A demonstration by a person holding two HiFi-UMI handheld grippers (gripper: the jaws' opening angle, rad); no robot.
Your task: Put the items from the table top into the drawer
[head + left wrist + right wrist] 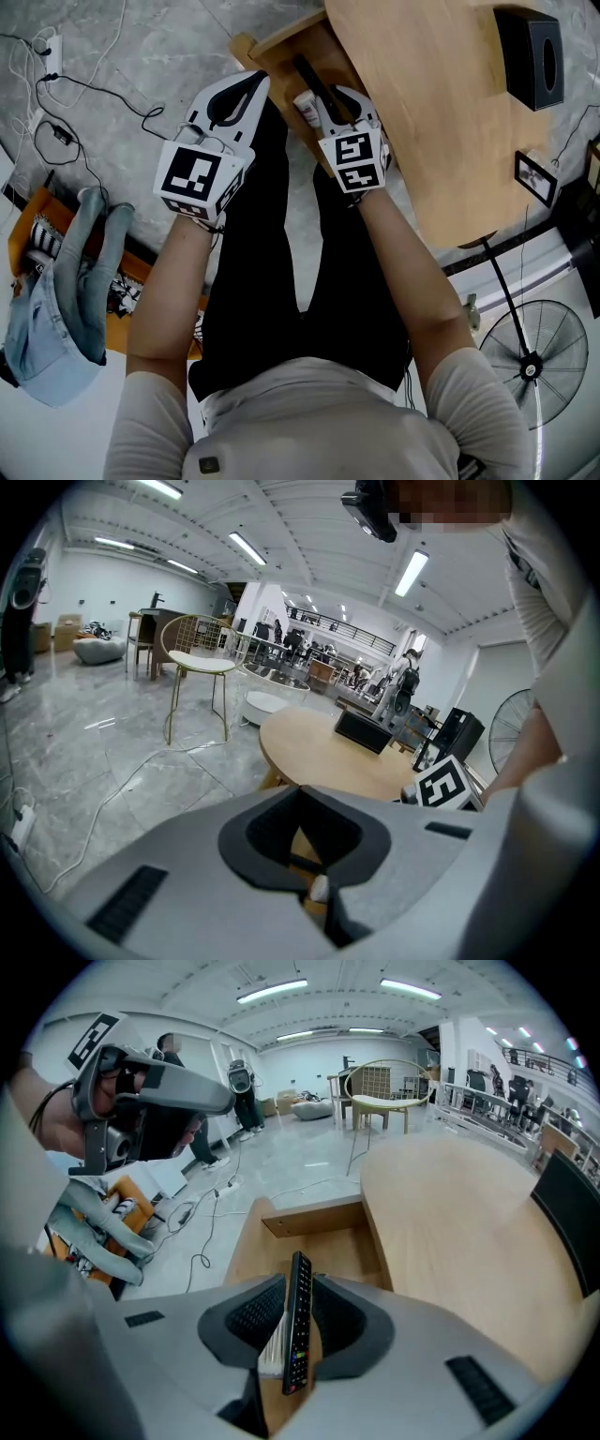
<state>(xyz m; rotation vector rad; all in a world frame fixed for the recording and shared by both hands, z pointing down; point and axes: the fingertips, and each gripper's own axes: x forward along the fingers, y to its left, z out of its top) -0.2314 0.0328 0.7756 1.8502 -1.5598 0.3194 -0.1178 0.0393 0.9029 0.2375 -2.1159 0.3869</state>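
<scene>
My right gripper (339,105) is shut on a black remote (317,86), which it holds on edge over the open wooden drawer (274,49) beside the round table (441,122). In the right gripper view the remote (298,1326) stands between the black pads, its far end pointing into the drawer (309,1215). A white tube-like item (306,109) lies in the drawer under it. My left gripper (261,79) hovers to the left of the drawer, over the floor. It is shut and holds nothing. Its tips (300,791) meet in the left gripper view.
A black box (532,56) stands on the table's far right, and a small picture frame (536,178) sits past the table edge. Cables (84,89) trail over the grey floor. Denim clothes (66,300) lie on an orange seat at left. A floor fan (534,361) stands at right.
</scene>
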